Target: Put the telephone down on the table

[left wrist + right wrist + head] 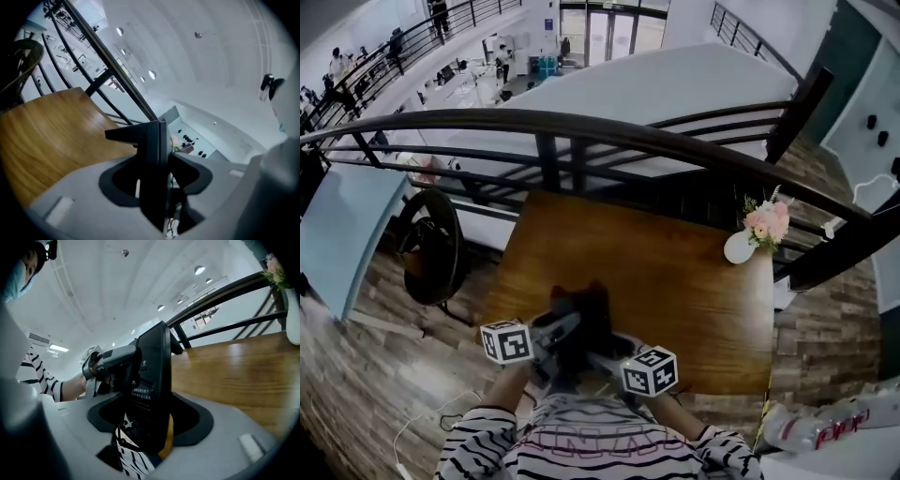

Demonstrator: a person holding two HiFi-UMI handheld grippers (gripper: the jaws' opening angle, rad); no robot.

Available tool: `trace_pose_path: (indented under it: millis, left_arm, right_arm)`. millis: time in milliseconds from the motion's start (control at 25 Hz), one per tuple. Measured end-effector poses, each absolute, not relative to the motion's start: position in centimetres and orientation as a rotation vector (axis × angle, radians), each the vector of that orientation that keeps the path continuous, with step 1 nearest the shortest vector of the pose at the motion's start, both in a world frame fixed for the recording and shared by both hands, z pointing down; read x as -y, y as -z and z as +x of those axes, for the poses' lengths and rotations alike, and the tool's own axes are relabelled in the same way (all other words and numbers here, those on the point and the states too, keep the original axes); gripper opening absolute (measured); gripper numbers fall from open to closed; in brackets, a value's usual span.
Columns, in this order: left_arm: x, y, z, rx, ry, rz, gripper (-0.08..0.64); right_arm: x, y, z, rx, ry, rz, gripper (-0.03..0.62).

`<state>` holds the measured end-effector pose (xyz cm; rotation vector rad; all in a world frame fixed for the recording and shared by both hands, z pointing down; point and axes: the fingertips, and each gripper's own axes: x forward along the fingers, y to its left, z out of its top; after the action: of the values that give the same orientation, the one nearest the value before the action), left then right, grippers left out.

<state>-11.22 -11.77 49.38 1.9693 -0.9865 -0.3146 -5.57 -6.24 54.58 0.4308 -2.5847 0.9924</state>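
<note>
Left gripper (156, 180) is clamped on the black telephone (581, 319) from one side, and right gripper (150, 420) is clamped on it from the other. The telephone is held between the two. The wooden table (675, 272) lies below and ahead of both grippers; contact with it cannot be confirmed. A white vase (739, 247) stands far ahead on the right gripper's side.

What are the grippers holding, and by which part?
The black telephone, shared between both: the left gripper clamps its left edge, the right gripper its right edge.
</note>
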Motion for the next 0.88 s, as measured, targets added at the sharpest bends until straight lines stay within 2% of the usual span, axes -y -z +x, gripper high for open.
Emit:
trace_pose_path:
  millis: [360,880]
  left_arm:
    - [21.2,-49.9,-19.9,0.88,0.214,2.038,0.204]
    - [33.2,-53.2,-24.7,0.691,0.098,2.118,0.206]
  right_arm:
    - [15.0,-55.2,-15.2,2.6,-1.053,0.588,0.291]
    - [26.2,-58.7,-21.3,2.559,-1.132,0.832,0.29]
